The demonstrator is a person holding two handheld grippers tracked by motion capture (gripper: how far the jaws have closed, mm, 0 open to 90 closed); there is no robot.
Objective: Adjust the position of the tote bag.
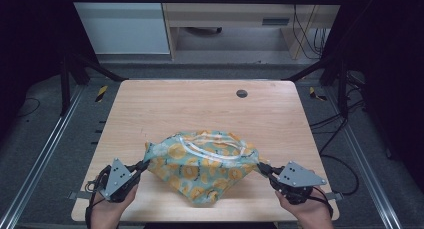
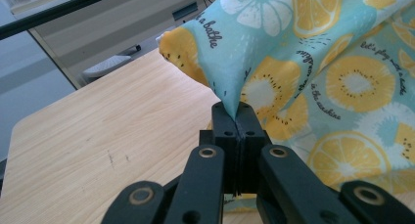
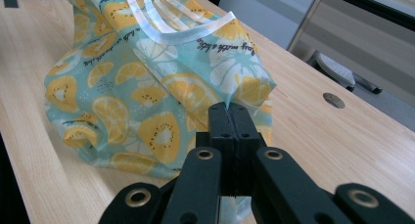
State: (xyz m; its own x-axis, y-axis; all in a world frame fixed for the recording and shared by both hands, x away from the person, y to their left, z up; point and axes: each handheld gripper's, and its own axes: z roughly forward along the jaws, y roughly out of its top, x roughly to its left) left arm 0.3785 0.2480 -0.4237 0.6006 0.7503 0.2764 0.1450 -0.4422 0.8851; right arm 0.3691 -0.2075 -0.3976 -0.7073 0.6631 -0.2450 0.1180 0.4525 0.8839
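A light-blue cloth bag (image 1: 202, 165) printed with orange and lemon slices lies on the wooden table (image 1: 200, 106), near its front edge. It has whitish translucent handles (image 3: 169, 31) on top. My left gripper (image 1: 141, 165) is shut on the bag's left edge, the fabric (image 2: 274, 62) pinched between its black jaws. On the other side my right gripper (image 1: 262, 167) is shut on the right edge, cloth (image 3: 147, 101) clamped between the jaws. A hand holds each gripper at the bottom of the high view.
A round dark cable hole (image 1: 242, 93) sits in the table's far right part. Black frame posts (image 1: 65, 79) stand beside the table. A light wooden desk (image 1: 235, 19) and cables (image 1: 305, 29) lie beyond the far edge.
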